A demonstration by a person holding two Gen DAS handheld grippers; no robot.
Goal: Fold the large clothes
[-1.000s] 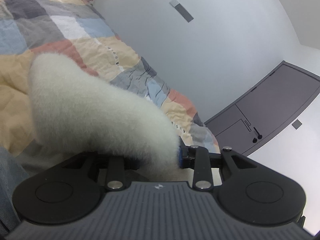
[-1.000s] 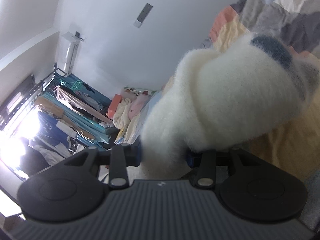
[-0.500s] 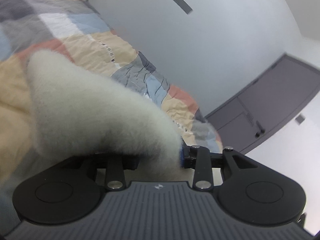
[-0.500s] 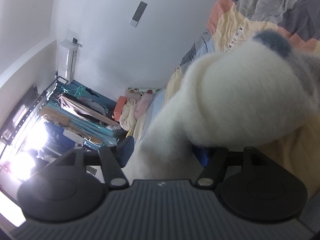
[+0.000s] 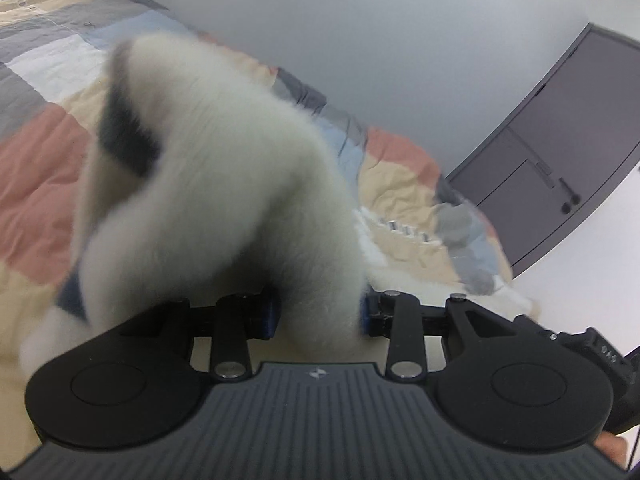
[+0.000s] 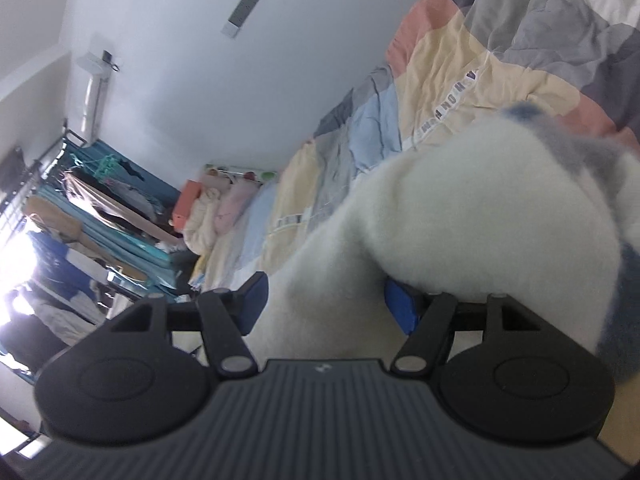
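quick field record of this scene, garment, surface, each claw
garment: fluffy white garment with dark blue patches, bunched up, blurred
surface: patchwork quilt on a bed
left claw: shut on the garment, pads pressing its fleece
right claw: jaws have just been opening; garment lies between them, left pad looks clear of it
background: grey door, clothes rack

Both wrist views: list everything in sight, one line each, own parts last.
fluffy garment: one, white with dark blue patches, bunched over the bed, between the pads of both tools
patchwork quilt: one, cream, coral, grey and blue, covering the bed
door: one, grey-purple, right of left wrist view
clothes rack: one, teal and mixed garments, left of right wrist view
pillows: a pile, pink and cream, far end of bed
left tool: black, blue pads, clamped on garment
right tool: black, blue pads, just opened wider, garment between
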